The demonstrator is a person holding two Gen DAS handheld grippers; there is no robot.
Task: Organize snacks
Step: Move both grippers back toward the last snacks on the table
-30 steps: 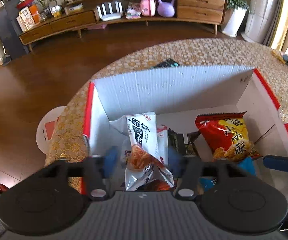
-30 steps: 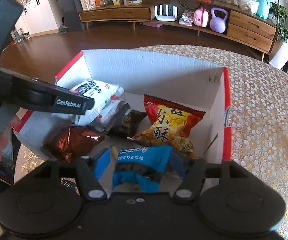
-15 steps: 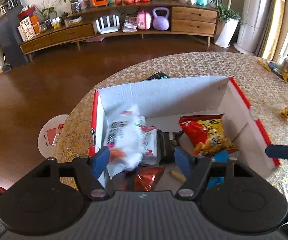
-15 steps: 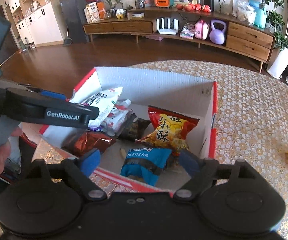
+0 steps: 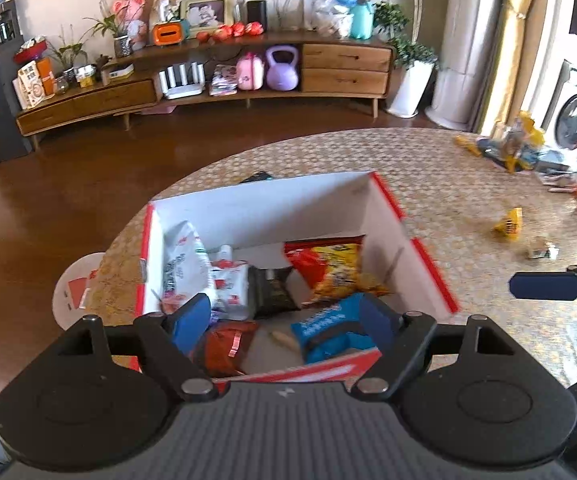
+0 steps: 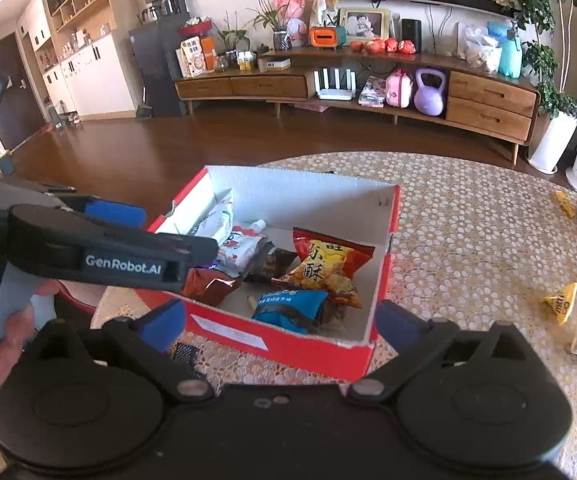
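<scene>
On the table [image 6: 468, 240]: red cardboard box [image 6: 280, 340] holds the snack packets | left gripper [image 5: 284, 320] jaws opening, empty, above box | right gripper [image 6: 280, 324] jaws opening, empty, before box.

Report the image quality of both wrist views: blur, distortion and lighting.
Left wrist view: motion smear softens the white snack bag and the yellow wrapper on the table; fisheye bends the wooden sideboard; bright daylight washes out the right edge. Right wrist view: sharper, print on the red chip bag readable; the same fisheye curve, evenly lit.
</scene>
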